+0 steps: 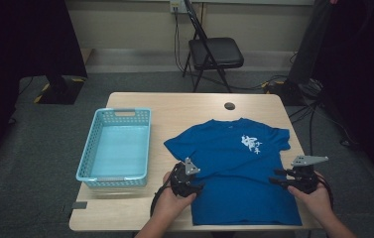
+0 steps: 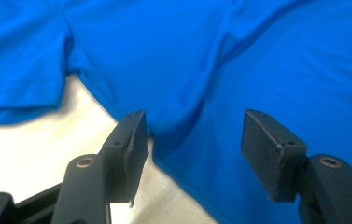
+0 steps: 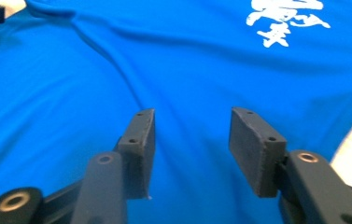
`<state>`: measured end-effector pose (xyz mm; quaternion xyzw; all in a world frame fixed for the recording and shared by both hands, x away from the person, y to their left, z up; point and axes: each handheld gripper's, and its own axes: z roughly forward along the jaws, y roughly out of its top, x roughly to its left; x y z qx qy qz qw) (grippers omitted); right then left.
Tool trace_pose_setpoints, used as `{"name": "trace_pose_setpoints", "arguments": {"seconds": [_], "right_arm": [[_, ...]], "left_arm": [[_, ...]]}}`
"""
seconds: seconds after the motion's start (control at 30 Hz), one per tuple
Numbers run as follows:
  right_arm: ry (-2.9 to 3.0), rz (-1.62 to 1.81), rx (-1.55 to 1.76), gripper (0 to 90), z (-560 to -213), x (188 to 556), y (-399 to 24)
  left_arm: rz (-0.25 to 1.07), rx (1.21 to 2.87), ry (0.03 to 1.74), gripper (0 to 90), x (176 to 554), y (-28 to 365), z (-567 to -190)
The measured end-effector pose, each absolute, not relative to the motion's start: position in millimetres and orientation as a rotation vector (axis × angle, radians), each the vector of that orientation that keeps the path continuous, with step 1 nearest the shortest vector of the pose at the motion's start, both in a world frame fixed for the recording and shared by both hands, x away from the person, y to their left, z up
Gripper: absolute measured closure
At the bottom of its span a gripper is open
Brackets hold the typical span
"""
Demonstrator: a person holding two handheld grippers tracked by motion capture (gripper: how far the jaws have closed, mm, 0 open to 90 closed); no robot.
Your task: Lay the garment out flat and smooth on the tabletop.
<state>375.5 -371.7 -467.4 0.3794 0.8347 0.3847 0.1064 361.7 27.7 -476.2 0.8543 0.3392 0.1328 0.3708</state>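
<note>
On table (image 1: 140, 213), blue T-shirt (image 1: 234, 168) spread flat, beside empty basket (image 1: 89, 148). Left gripper (image 1: 196, 188) at left side edge, jaws released; right gripper (image 1: 276, 177) over right side, released. Advise: pinch both edges level, fold evenly, avoid bunching.

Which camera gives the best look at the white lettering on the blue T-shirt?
The right gripper view: the white lettering is large and close there, though its top is cut off at the frame's edge. The high view shows the whole print on the T-shirt, but small. The left gripper view shows plain blue fabric.
</note>
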Motion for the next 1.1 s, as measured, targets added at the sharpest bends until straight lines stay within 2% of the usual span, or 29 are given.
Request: {"name": "trace_pose_setpoints", "arguments": {"seconds": [0.3,0.7,1.1], "right_arm": [[2.514,1.152,1.065,40.9,-457,376,-352],[2.539,1.186,0.982,38.7,-446,382,-323],[2.535,1.226,0.980,37.9,-446,393,-307]], "left_arm": [[0.344,2.147,0.850,39.3,370,25,-460],[0.308,2.121,0.817,38.8,382,9,-450],[0.289,2.103,0.837,38.5,396,-3,-459]]}}
